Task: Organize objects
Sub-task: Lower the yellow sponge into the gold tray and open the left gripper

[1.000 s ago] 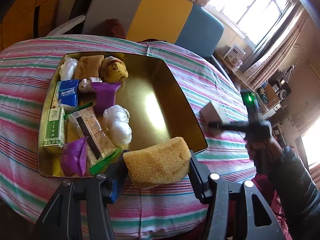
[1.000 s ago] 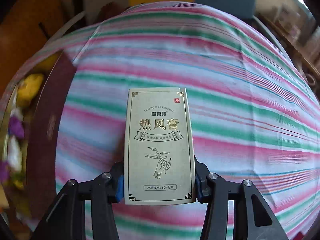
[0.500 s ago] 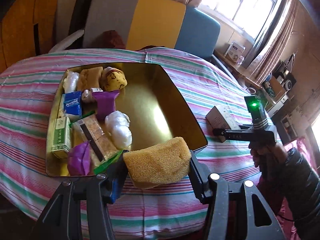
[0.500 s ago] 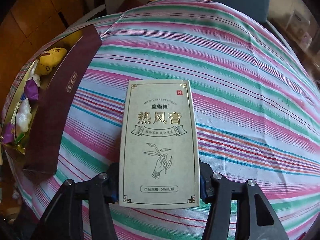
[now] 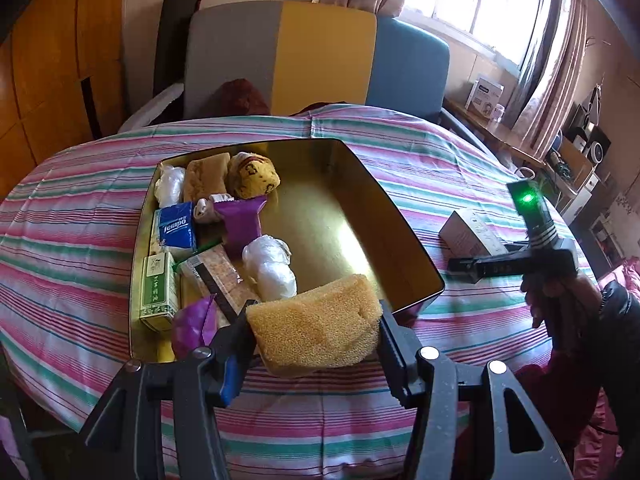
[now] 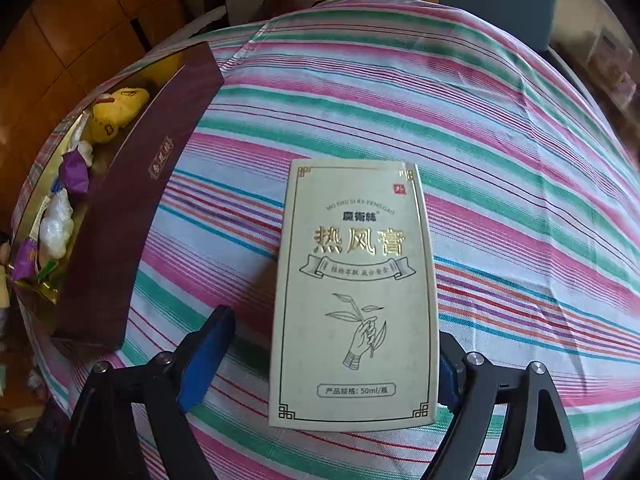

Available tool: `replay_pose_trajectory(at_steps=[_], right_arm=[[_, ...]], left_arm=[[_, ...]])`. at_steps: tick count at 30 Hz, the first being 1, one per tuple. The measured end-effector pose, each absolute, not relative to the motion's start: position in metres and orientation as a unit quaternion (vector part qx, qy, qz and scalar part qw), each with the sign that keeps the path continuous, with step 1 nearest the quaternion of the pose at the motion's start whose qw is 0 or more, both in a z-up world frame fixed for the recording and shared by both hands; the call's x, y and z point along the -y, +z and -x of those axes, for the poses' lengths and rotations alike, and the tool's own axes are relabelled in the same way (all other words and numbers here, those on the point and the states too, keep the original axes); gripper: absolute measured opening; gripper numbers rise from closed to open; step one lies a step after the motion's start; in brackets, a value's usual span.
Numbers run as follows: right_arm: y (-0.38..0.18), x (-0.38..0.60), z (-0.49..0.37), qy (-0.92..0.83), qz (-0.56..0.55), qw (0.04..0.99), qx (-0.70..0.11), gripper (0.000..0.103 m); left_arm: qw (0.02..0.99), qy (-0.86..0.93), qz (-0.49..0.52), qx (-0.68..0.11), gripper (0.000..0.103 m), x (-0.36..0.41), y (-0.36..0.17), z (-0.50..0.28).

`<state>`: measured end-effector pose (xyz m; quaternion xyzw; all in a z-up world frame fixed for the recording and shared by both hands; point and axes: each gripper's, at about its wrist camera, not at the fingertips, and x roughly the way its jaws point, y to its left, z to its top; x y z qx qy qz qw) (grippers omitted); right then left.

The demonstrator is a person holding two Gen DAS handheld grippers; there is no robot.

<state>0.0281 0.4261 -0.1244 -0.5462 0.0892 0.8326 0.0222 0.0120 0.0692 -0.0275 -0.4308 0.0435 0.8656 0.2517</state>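
My left gripper (image 5: 314, 322) is shut on a yellow sponge (image 5: 320, 336), held over the near edge of a gold tin tray (image 5: 360, 216). The tray's left half holds a Tempo tissue pack (image 5: 176, 228), a green box (image 5: 156, 284), purple packets, white bags and a yellow plush. In the right wrist view a cream box (image 6: 356, 300) lies flat on the striped cloth between the jaws of my right gripper (image 6: 328, 360), which are opening. The left pad stands clear of it and the right pad sits close beside its edge. The same cream box (image 5: 468, 234) shows right of the tray.
The tray's maroon outer wall (image 6: 132, 220) stands left of the cream box. A person's hand in a black sleeve (image 5: 560, 300) holds the right gripper. A grey, yellow and blue chair back (image 5: 320, 56) rises behind the round table; a cluttered shelf runs along the right.
The right gripper's jaws have spread and let go of the cream box, which now rests on the cloth. The left gripper has tilted a little, with the sponge still in it.
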Motion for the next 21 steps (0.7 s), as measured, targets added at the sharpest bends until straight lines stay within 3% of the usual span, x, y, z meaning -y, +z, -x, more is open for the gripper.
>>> replay_pose_trajectory(at_steps=[3, 13, 14, 17, 21], right_arm=[[-0.117, -0.437, -0.031, 0.838, 0.535, 0.032, -0.107, 0.082], [-0.114, -0.428, -0.015, 0.847, 0.521, 0.057, -0.093, 0.081], [-0.119, -0.427, -0.008, 0.847, 0.520, 0.061, -0.089, 0.077], [-0.119, -0.429, -0.013, 0.843, 0.528, 0.068, -0.076, 0.051], [-0.122, -0.418, -0.010, 0.845, 0.529, 0.068, -0.038, 0.051]], left_arm=[[0.250, 0.864, 0.435, -0.045, 0.056, -0.068, -0.030, -0.012], [0.249, 0.860, 0.442, -0.058, 0.056, -0.072, -0.035, -0.018], [0.248, 0.860, 0.441, -0.060, 0.056, -0.072, -0.035, -0.018], [0.247, 0.860, 0.442, -0.064, 0.056, -0.073, -0.037, -0.019], [0.247, 0.858, 0.445, -0.068, 0.056, -0.074, -0.039, -0.021]])
